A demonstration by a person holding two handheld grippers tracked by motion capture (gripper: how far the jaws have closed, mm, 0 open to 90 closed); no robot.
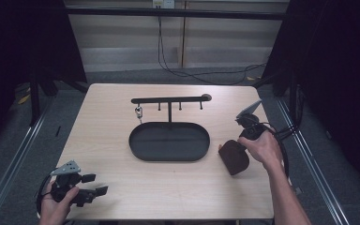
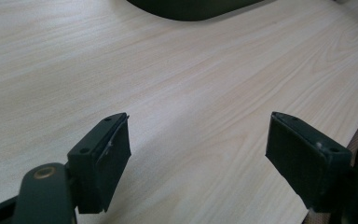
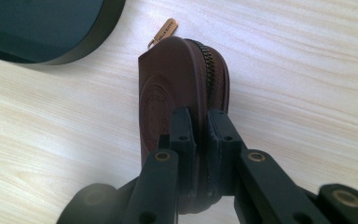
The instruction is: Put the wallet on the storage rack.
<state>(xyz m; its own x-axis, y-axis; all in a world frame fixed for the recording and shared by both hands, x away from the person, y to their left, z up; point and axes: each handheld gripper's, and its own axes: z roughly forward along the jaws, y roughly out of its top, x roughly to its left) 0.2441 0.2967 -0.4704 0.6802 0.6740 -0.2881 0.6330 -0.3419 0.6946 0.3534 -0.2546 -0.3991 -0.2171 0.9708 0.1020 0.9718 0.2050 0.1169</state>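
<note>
A dark brown zipped pouch [image 3: 177, 93] with a small brass zip tag [image 3: 163, 31] hangs just off the table, and my right gripper [image 3: 200, 126] is shut on its near edge. In the high view the pouch [image 1: 233, 157] sits right of the black oval tray [image 1: 136, 145], below my right gripper [image 1: 243, 140]. A black hook rack [image 1: 168, 100] rises behind the tray, with a small metal piece [image 1: 138, 111] hanging from its left hook. My left gripper [image 1: 93, 183] rests at the table's front left corner; its jaws stand wide apart over bare wood [image 2: 198, 149].
The light wooden table [image 1: 122, 187] has bare room in front of the tray and along its left side. The tray's rim [image 2: 191, 11] lies far ahead of the left gripper. A black cable [image 1: 187, 72] trails on the floor behind the table.
</note>
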